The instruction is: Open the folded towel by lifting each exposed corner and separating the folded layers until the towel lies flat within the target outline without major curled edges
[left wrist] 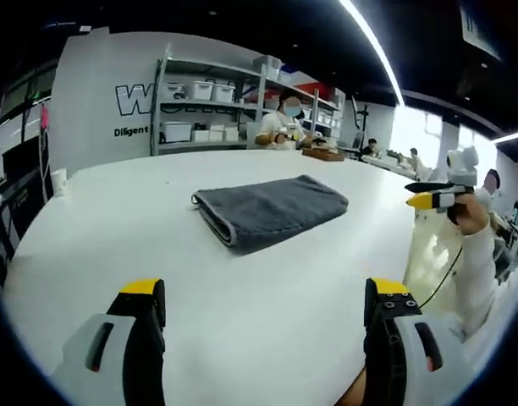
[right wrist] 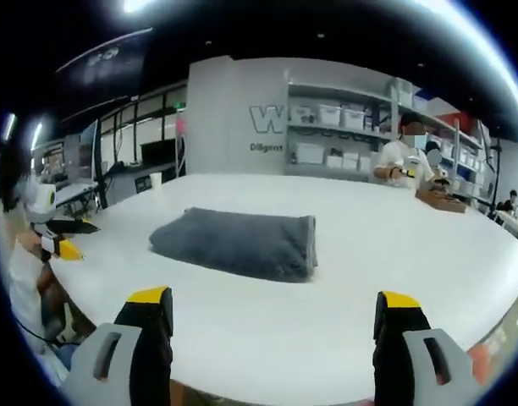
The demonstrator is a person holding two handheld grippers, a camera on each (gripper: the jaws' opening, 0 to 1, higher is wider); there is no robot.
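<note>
A dark grey folded towel [left wrist: 270,211] lies on the white table [left wrist: 140,211], ahead of my left gripper [left wrist: 266,309]. That gripper hangs open above the table's near edge, nothing between its yellow-tipped jaws. In the left gripper view my right gripper [left wrist: 427,194] shows at the right, held in a hand off the table's side; its jaws look close together there. In the right gripper view the towel [right wrist: 238,241] lies ahead of my right gripper [right wrist: 276,317], whose jaws stand wide apart and empty. My left gripper [right wrist: 60,241] shows at the left edge.
A person sits at the table's far side [left wrist: 283,127] with a brown tray [left wrist: 324,154] beside them. Grey shelves with white bins [left wrist: 204,110] stand behind. More people work at the far right [left wrist: 411,159]. A white cup [left wrist: 58,180] stands at the left edge.
</note>
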